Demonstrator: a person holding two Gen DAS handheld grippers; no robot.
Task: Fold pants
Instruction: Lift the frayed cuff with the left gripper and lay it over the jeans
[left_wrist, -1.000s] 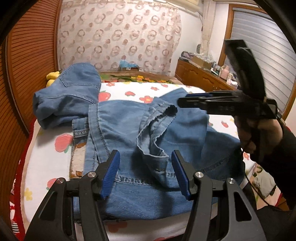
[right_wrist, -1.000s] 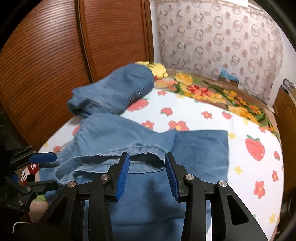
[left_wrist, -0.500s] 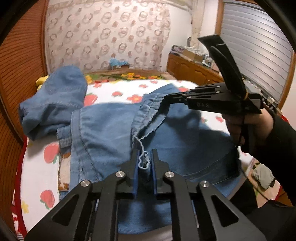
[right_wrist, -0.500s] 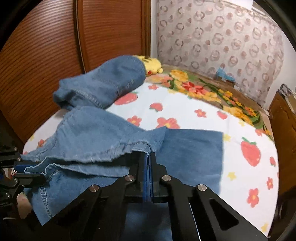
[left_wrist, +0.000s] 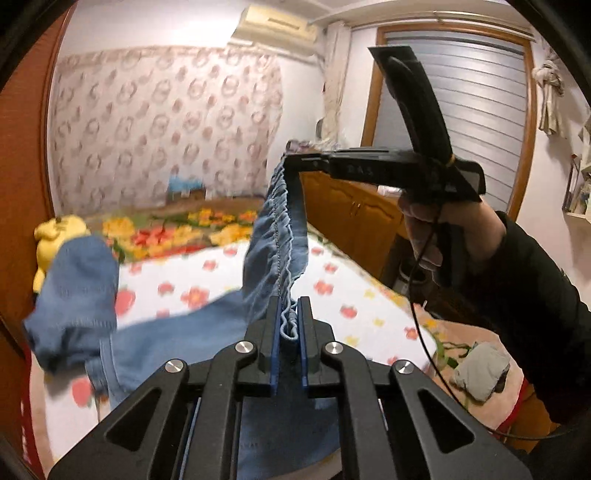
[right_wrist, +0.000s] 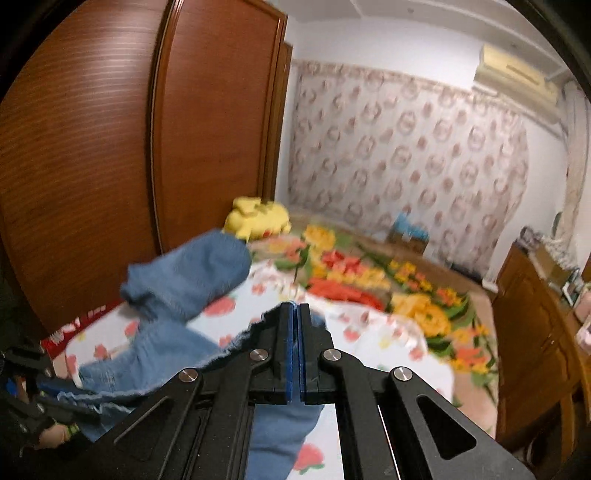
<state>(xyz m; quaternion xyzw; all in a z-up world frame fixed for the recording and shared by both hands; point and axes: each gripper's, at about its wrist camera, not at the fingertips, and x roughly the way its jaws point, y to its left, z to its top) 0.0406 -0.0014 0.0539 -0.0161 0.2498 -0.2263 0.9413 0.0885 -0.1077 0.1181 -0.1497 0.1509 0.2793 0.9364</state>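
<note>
The blue denim pants (left_wrist: 273, 243) hang by their gathered waistband above the bed. My left gripper (left_wrist: 288, 325) is shut on one end of the waistband. My right gripper (left_wrist: 291, 162) is shut on the other end and holds it higher, to the upper right in the left wrist view. In the right wrist view my right gripper (right_wrist: 294, 314) is shut, with denim (right_wrist: 155, 354) trailing left toward the left gripper (right_wrist: 33, 387). The pants' far legs (right_wrist: 192, 277) are blurred and trail on the bed at the left.
The bed (left_wrist: 362, 299) has a white sheet with strawberries and flowers. A yellow plush toy (right_wrist: 258, 218) lies at its head. A wooden wardrobe (right_wrist: 110, 155) stands at the left, a wooden cabinet (left_wrist: 354, 210) at the right. A grey cloth (left_wrist: 480, 369) lies on the floor.
Both grippers have risen with the waistband, lifting the pants off the bed. The views now tilt up toward the wall and ceiling.
</note>
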